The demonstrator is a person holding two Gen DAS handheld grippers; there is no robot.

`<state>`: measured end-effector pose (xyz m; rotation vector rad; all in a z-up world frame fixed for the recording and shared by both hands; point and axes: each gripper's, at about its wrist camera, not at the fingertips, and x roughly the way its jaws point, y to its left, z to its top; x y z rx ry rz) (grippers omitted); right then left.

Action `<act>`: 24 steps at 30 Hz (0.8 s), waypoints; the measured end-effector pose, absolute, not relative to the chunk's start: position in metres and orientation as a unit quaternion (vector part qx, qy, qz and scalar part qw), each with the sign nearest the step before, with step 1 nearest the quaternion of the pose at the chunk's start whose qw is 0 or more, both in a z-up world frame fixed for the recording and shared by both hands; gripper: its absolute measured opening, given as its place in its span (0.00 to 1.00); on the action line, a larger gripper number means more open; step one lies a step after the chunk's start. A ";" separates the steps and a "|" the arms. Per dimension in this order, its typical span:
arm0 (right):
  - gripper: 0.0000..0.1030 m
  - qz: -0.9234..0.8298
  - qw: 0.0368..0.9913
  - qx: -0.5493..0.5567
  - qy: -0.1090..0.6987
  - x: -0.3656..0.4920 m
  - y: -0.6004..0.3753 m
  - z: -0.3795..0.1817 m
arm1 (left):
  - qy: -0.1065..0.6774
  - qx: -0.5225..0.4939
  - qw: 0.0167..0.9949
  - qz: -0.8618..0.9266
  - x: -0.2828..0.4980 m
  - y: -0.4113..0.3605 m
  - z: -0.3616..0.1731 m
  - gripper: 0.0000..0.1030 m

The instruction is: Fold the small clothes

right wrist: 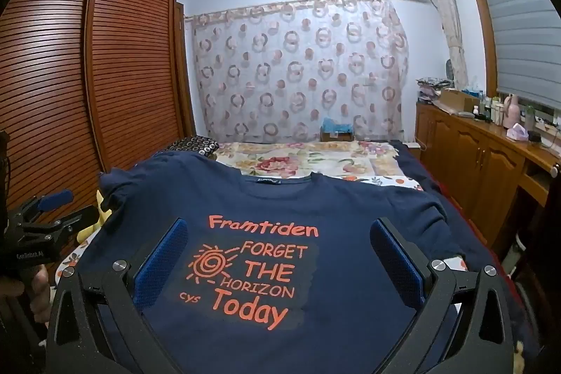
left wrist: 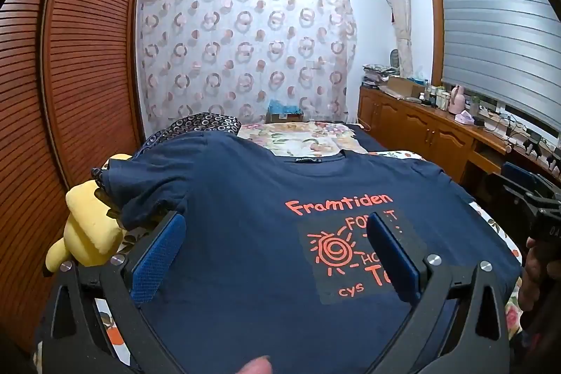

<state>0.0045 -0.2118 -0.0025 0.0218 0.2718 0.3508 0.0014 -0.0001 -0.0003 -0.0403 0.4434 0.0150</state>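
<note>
A navy T-shirt (left wrist: 245,216) with orange print "Framtiden" lies face up on the bed, collar away from me; it also shows in the right wrist view (right wrist: 280,209). Its left sleeve (left wrist: 147,184) is bunched up over a yellow plush toy. My left gripper (left wrist: 277,251) is open and empty, held over the shirt's lower left part. My right gripper (right wrist: 280,258) is open and empty, held over the printed chest. The right gripper also shows at the right edge of the left wrist view (left wrist: 533,198), and the left gripper at the left edge of the right wrist view (right wrist: 45,216).
A yellow plush toy (left wrist: 91,226) lies at the bed's left edge beside a slatted wooden wardrobe (left wrist: 70,76). A floral bedspread (right wrist: 308,160) and a dark patterned pillow (left wrist: 203,123) lie beyond the shirt. A wooden sideboard (right wrist: 473,149) with bottles runs along the right.
</note>
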 end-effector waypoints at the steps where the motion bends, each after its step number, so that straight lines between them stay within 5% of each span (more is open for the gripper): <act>1: 1.00 0.174 0.976 0.012 0.132 0.004 -0.212 -0.003 | 0.212 -0.016 0.977 0.008 0.000 -0.001 0.000 1.00; 24: 1.00 0.176 0.975 0.012 0.136 0.005 -0.212 -0.003 | 0.206 -0.015 0.978 0.009 -0.002 -0.003 0.000 1.00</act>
